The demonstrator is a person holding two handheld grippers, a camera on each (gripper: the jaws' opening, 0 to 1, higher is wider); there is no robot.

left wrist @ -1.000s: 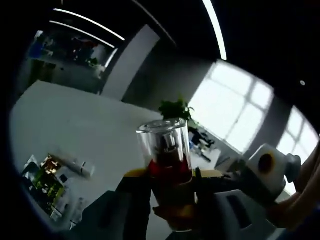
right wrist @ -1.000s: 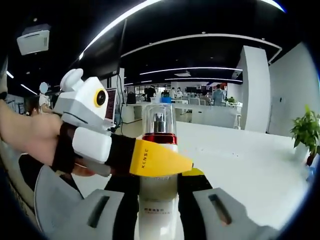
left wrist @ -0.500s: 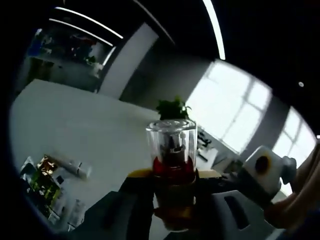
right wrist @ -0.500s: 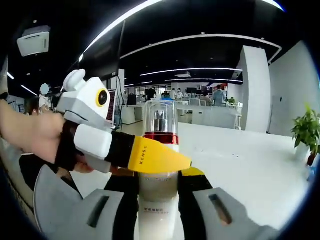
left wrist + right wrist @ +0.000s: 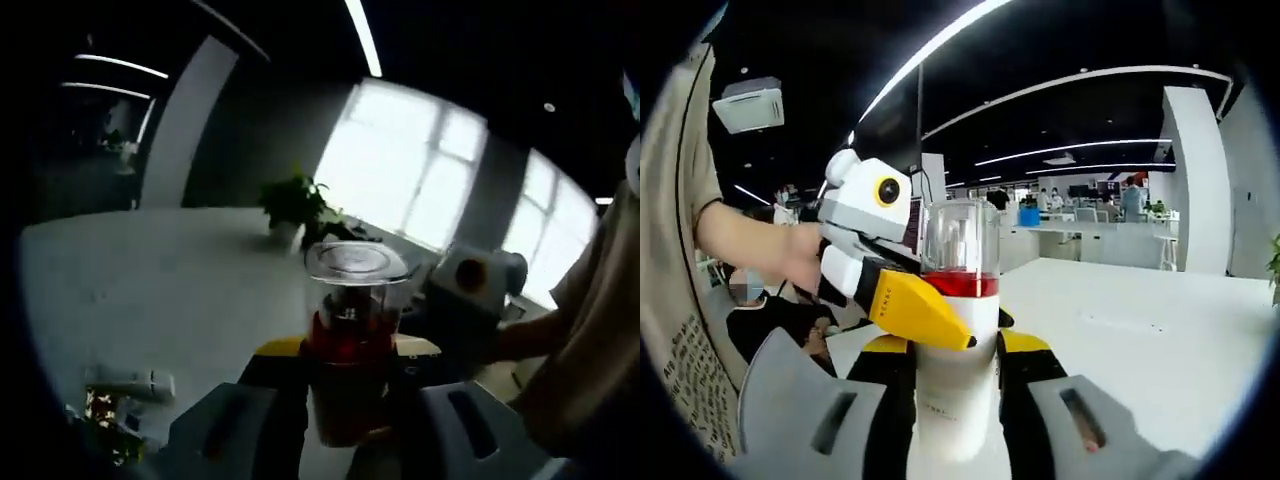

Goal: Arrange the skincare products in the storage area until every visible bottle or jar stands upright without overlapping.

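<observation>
Bottle: white cylindrical skincare bottle with a red collar and clear plastic overcap (image 5: 958, 350), upright between the right gripper's jaws, well above the white tabletop (image 5: 1160, 340).
Right gripper (image 5: 958, 400): jaws clamped on the white lower body of the bottle, one yellow-tipped black jaw on each side.
Left gripper (image 5: 345, 395): jaws closed around the same bottle higher up, at the red collar just under the clear overcap (image 5: 352, 285); seen from the right gripper view as a yellow jaw tip crossing in front of the collar from the left (image 5: 915, 310).
Grip firmness: cannot tell whether the left jaws squeeze hard or merely touch the collar.
Storage area: small cluster of products down to the left of the left jaws, near the table's edge, among them a white tube lying flat (image 5: 130, 383) and a dark patterned pack (image 5: 103, 425); too dim to name further.
Step in hand: probably a two-gripper hold in mid-air, either a handover or a check of the overcap, ahead of placing.
Progress: judged early to middle, since the bottle is off the table and the tube lies on its side.
Next move: calls for one gripper to let go, then lowering the bottle base-first onto a bare patch beside the cluster, apart from its neighbours.
Risk: overcap could pull off if carried by the collar alone.
</observation>
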